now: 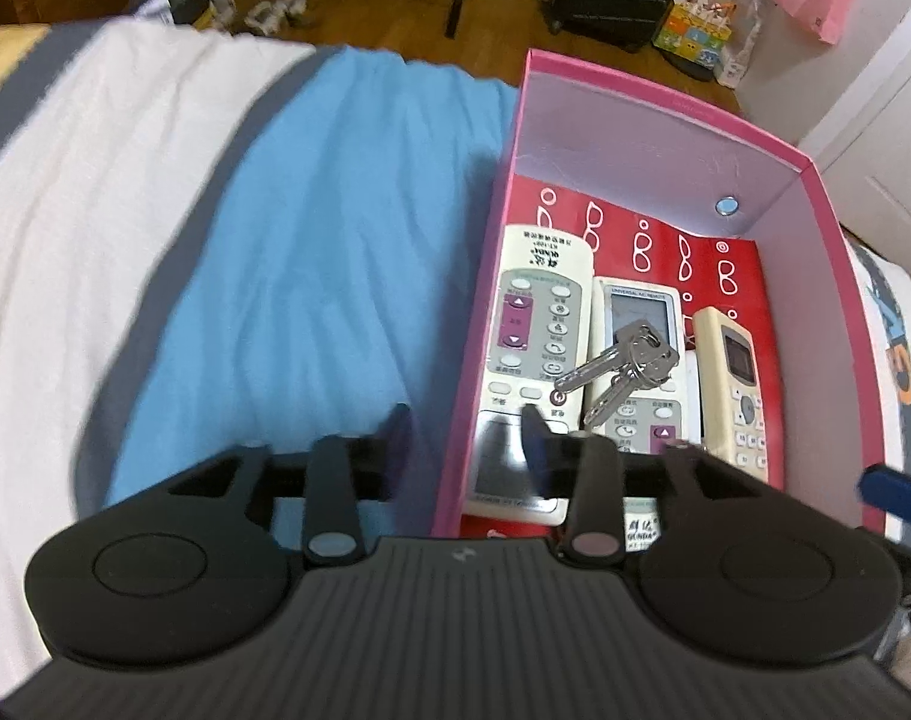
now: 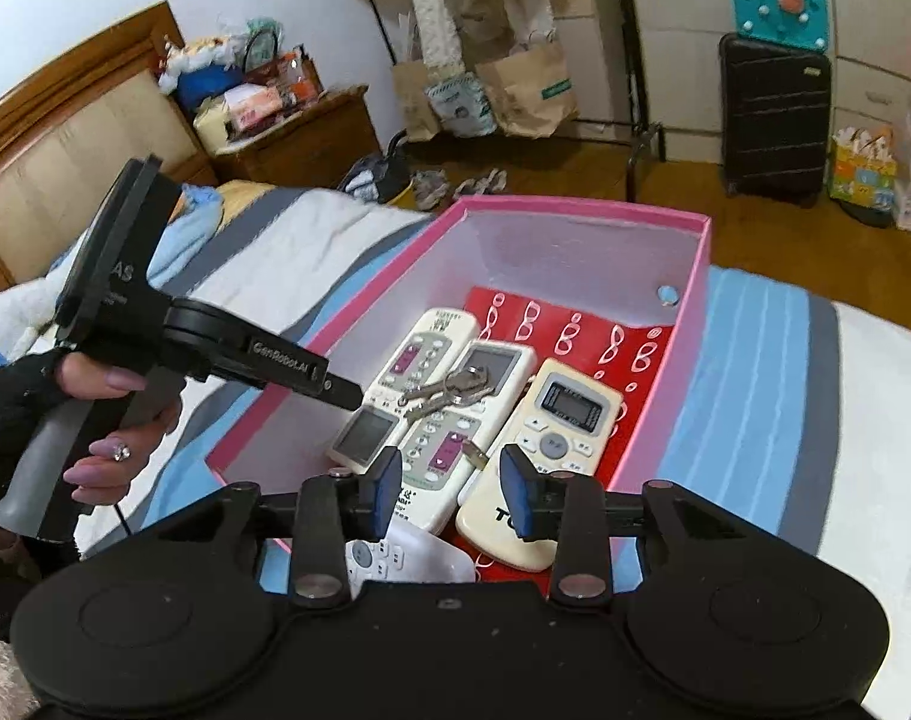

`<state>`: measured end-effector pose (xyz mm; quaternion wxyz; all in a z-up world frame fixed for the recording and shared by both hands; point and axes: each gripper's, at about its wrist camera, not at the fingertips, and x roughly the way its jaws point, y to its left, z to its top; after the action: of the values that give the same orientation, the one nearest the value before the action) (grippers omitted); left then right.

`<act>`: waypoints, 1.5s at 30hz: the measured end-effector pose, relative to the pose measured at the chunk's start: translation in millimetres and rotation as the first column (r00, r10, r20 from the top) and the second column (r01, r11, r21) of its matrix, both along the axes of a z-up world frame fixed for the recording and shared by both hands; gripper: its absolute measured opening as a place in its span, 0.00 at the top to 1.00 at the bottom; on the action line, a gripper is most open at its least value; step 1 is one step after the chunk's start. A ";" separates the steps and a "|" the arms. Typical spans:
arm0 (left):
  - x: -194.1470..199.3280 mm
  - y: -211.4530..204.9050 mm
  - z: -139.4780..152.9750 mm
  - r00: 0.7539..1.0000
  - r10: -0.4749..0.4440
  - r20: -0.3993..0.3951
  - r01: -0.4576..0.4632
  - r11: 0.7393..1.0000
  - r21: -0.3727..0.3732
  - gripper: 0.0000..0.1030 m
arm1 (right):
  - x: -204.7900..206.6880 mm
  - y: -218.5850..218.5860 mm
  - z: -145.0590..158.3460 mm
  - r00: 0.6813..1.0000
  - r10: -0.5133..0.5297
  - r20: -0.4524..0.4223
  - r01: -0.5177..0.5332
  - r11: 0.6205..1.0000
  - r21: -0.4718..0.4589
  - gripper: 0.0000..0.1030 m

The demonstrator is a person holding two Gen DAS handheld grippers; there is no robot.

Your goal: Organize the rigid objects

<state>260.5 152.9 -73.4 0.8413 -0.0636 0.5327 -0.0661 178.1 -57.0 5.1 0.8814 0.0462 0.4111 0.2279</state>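
Observation:
A pink box [image 1: 839, 276] [image 2: 575, 207] stands on the bed. Inside lie several white remotes [image 1: 533, 330] [image 2: 551, 420] on a red printed card [image 1: 737, 276] [image 2: 629, 354]. A bunch of keys [image 1: 623, 363] [image 2: 455, 390] rests on the middle remotes. My left gripper [image 1: 467, 438] is open and empty, straddling the box's left wall; it also shows in the right wrist view [image 2: 341, 390]. My right gripper [image 2: 452, 483] is open and empty, low over the near end of the box above the remotes. Its blue finger [image 1: 893, 495] shows at the left view's right edge.
The bed has a blue, white and grey striped cover [image 1: 311, 276] [image 2: 755, 372]. Beyond it are a wooden floor, a black suitcase [image 2: 773, 120], paper bags [image 2: 527, 96], a nightstand [image 2: 299, 138] and a headboard [image 2: 65, 144].

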 end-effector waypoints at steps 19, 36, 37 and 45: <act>-123.2 5.1 81.2 0.990 0.029 0.141 -0.019 0.998 -0.067 0.04 | -79.4 -59.3 56.0 0.964 -0.254 0.080 0.253 0.967 0.021 0.35; -173.2 -52.1 116.8 0.985 -0.060 0.159 0.047 0.995 0.089 0.04 | -124.3 -100.6 70.3 0.912 -0.405 0.061 0.407 0.914 -0.009 0.02; -177.3 -57.5 118.8 0.984 -0.071 0.163 0.056 0.994 0.097 0.04 | -127.8 -102.1 71.5 0.919 -0.387 0.070 0.389 0.921 -0.001 0.02; -202.3 -90.5 128.5 0.976 -0.112 0.186 0.087 0.987 0.138 0.04 | -156.8 -98.0 76.9 0.934 -0.325 0.150 0.337 0.939 -0.067 0.03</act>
<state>58.2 62.4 55.0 0.8869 0.0244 0.4544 -0.0795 21.2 -155.0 82.0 0.9344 0.0587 0.3463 0.0597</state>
